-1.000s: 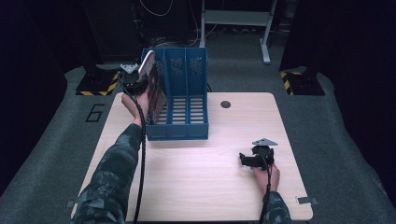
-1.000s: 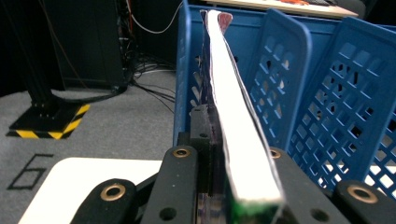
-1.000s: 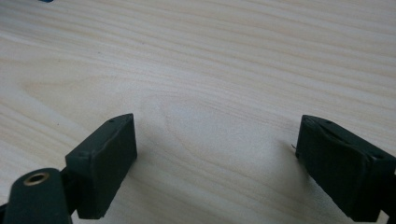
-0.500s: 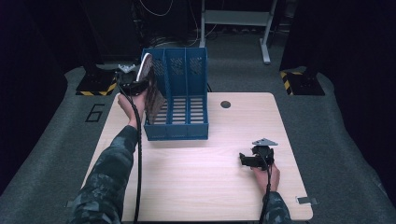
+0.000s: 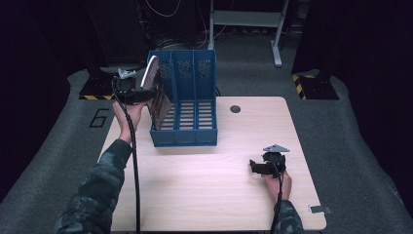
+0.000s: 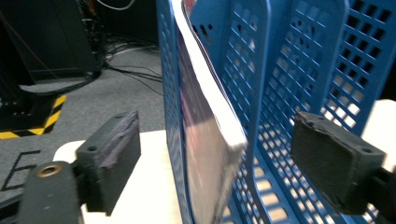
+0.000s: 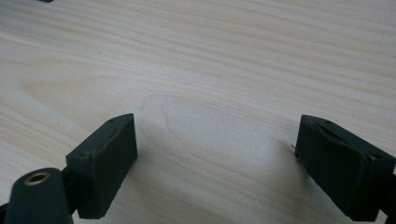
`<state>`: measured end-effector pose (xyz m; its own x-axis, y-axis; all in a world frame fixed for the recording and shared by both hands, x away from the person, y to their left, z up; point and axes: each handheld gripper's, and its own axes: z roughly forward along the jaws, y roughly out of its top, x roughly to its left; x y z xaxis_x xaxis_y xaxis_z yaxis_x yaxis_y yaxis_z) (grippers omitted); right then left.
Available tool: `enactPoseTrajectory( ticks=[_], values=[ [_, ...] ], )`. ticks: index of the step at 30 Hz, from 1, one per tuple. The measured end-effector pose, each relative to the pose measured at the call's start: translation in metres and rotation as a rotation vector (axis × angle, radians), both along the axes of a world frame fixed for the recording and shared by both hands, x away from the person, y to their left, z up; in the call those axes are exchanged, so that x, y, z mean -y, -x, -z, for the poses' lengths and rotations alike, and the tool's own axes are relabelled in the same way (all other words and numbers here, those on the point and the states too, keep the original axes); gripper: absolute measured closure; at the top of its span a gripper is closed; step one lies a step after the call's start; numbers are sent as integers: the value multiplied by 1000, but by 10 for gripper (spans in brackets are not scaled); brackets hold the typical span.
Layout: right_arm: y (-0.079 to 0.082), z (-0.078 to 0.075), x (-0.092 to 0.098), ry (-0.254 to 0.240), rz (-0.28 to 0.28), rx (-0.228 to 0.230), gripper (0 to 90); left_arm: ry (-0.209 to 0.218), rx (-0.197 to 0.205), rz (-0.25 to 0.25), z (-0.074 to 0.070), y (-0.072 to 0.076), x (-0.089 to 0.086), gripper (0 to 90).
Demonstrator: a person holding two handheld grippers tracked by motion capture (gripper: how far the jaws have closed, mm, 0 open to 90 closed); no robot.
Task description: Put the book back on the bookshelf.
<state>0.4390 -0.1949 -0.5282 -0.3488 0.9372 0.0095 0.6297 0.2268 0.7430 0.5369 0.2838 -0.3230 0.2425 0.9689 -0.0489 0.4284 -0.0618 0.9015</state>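
A blue three-slot file rack [image 5: 182, 138] stands on the far left part of the wooden table [image 5: 204, 190]. A thin book with white page edges [image 5: 155, 87] leans in its leftmost slot. My left gripper [image 5: 149, 92] is held level at the rack's left side. In the left gripper view its jaws have just been opening: the pads [image 6: 112, 156] stand wide on either side of the book [image 6: 205, 140] and the rack wall [image 6: 280, 93], touching neither. My right gripper [image 5: 254, 167] rests near the table's right front, open over bare wood [image 7: 210, 70].
A round cable hole [image 5: 235, 108] sits in the table behind the rack's right side. A small metal clip [image 5: 319, 209] lies at the front right corner. Dark floor with yellow-black tape [image 5: 311, 87] and a desk frame [image 5: 246, 19] lie beyond.
The left gripper let go of the book, opened wide and drew back a little to the left. The book stays leaning in the rack's left slot. The right gripper kept still.
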Motion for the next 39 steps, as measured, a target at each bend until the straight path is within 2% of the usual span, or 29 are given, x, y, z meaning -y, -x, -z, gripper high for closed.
enactPoseTrajectory(
  ticks=[3,9,12,17,27,33,36,39],
  values=[
    [0,0,0,0,0,0,122,-9,-21,25,0,6,-1,119],
    [0,0,0,0,-2,0,122,-10,-31,70,1,22,-3,57],
    [0,0,0,0,-1,0,122,-26,-41,95,2,30,-4,42],
    [0,0,0,0,-1,0,122,-53,-57,133,8,46,-5,22],
    [0,0,0,-7,3,0,122,-62,-65,173,22,77,-15,1],
    [0,0,0,-4,2,0,123,-80,-61,182,35,101,-20,0],
    [0,0,0,-8,3,1,123,-99,-76,193,46,112,-22,0],
    [0,0,-1,-8,4,0,122,-95,-90,197,57,120,-25,0]
  ],
)
